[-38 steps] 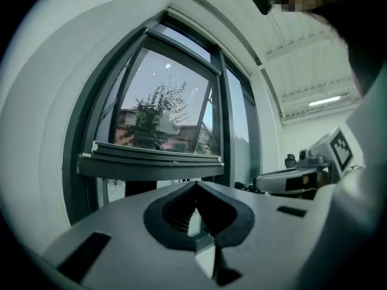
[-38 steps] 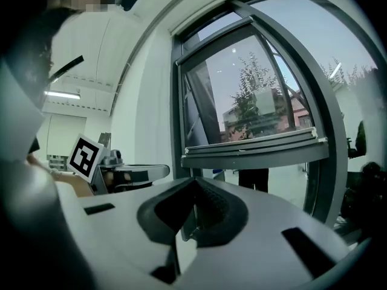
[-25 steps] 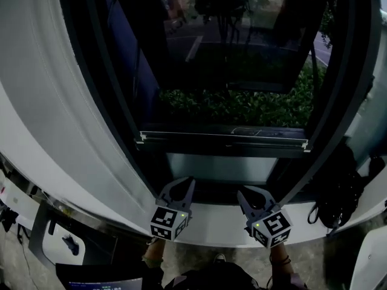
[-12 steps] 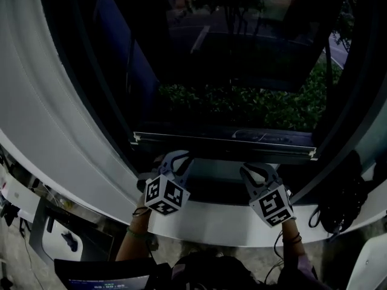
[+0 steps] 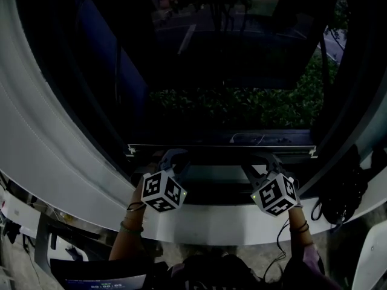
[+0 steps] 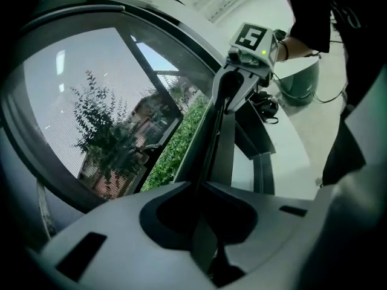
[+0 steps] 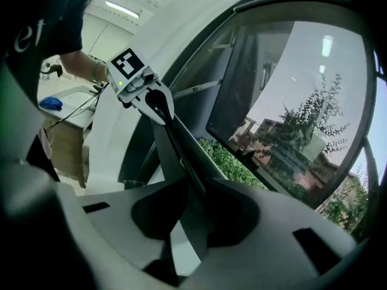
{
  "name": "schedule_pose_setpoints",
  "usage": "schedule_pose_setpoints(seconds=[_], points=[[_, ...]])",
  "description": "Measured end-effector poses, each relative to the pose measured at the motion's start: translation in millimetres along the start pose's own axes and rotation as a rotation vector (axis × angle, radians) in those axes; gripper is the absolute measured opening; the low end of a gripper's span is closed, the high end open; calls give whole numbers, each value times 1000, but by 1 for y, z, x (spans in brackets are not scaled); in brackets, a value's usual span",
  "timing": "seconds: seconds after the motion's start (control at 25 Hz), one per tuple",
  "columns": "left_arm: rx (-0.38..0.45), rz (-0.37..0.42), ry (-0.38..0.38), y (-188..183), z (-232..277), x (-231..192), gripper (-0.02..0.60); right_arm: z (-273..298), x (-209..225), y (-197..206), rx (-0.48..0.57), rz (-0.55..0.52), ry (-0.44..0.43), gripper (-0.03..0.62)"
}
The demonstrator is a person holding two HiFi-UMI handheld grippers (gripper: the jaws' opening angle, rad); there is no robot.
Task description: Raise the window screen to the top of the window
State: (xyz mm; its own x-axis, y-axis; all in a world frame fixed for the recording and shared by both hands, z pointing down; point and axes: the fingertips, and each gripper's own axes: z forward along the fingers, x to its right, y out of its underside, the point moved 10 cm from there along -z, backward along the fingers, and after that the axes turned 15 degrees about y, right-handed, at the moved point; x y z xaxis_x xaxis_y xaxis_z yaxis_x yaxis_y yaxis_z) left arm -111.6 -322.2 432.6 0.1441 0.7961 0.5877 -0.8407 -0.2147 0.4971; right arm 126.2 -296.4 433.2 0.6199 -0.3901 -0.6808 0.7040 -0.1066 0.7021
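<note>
Though right gripper (image 7: 195, 187) jaws just opening, apart around the screen bar (image 5: 211, 149), left gripper (image 6: 198, 183) clamped on it.

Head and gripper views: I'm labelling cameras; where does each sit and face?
Head view: on the head, looking down at the screen bar; forearms, left gripper, right gripper show.
Left gripper view: along its jaws clamping the bar, toward the right gripper.
Right gripper view: along jaws just opening astride the bar, toward the left gripper.
Shared: the bar.
</note>
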Motion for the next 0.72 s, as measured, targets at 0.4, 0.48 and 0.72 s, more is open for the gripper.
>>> schedule_pose_setpoints(seconds=[0.4,0.48,0.72], points=[[-51,141,120,-3,2,-7,17,18,-3,-8,-67,-313,-81,66],[-73,175,136,-5,2,-7,17,19,-3,-11,-86,-368,-110,58],[-155,189,186,-13,5,-11,14,26,3,-20,-171,-378,-200,47]])
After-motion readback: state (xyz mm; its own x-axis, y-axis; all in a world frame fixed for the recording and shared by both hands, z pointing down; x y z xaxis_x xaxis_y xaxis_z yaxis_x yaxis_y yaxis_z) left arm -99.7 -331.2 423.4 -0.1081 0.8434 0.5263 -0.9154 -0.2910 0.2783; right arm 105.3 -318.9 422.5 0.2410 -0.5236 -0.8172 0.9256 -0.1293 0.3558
